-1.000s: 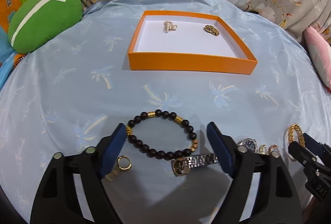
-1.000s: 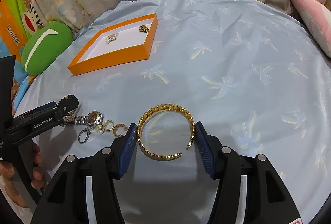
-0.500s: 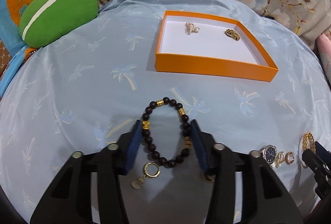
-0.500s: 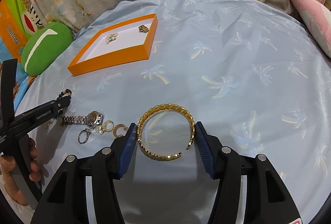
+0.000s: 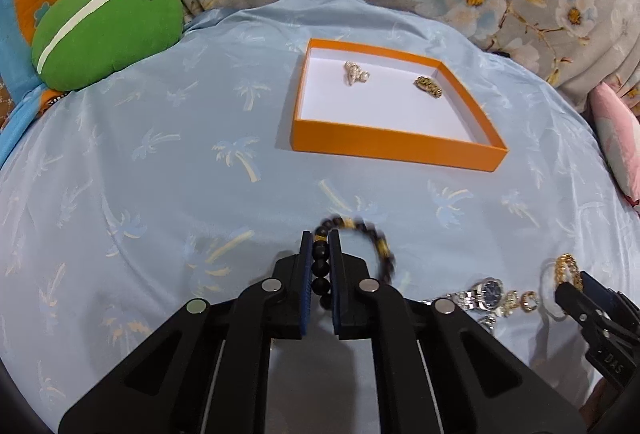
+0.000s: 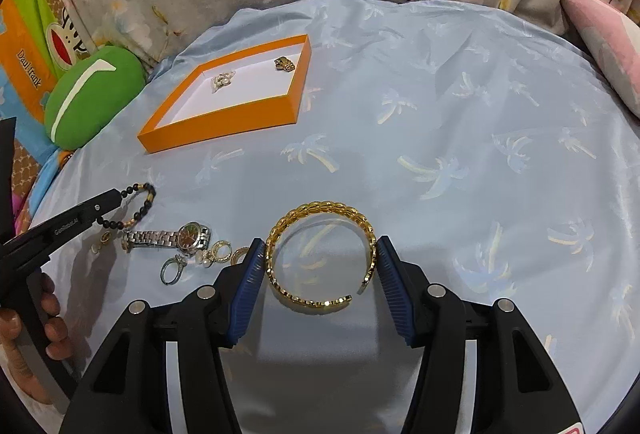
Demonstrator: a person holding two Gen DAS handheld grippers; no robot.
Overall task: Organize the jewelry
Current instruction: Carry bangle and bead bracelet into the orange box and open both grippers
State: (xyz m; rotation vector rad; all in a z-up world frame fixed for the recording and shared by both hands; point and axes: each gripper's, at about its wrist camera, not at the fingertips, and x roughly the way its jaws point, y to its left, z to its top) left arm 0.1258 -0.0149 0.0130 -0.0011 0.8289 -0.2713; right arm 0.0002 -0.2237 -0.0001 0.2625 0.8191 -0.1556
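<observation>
My left gripper (image 5: 320, 238) is shut on one side of a black bead bracelet (image 5: 385, 250) with gold beads. The rest of the loop hangs blurred to the right, just above the blue cloth. From the right wrist view the left gripper (image 6: 116, 195) holds the bracelet (image 6: 146, 202) at the left. My right gripper (image 6: 320, 254) has its blue pads against both sides of a gold open bangle (image 6: 320, 207). An orange box (image 5: 392, 146) lies further back, holding a pearl piece (image 5: 356, 71) and a small gold piece (image 5: 428, 86).
A silver watch (image 6: 176, 236), a ring (image 6: 172, 268) and small earrings (image 6: 222, 250) lie on the cloth between the grippers. A green cushion (image 5: 104, 33) sits at the far left, a pink pillow (image 5: 616, 137) at the right. A person's hand (image 6: 48, 318) grips the left tool.
The left jaws closed from wide open onto the bead bracelet, and it has come up off the cloth. The right gripper and bangle have not moved.
</observation>
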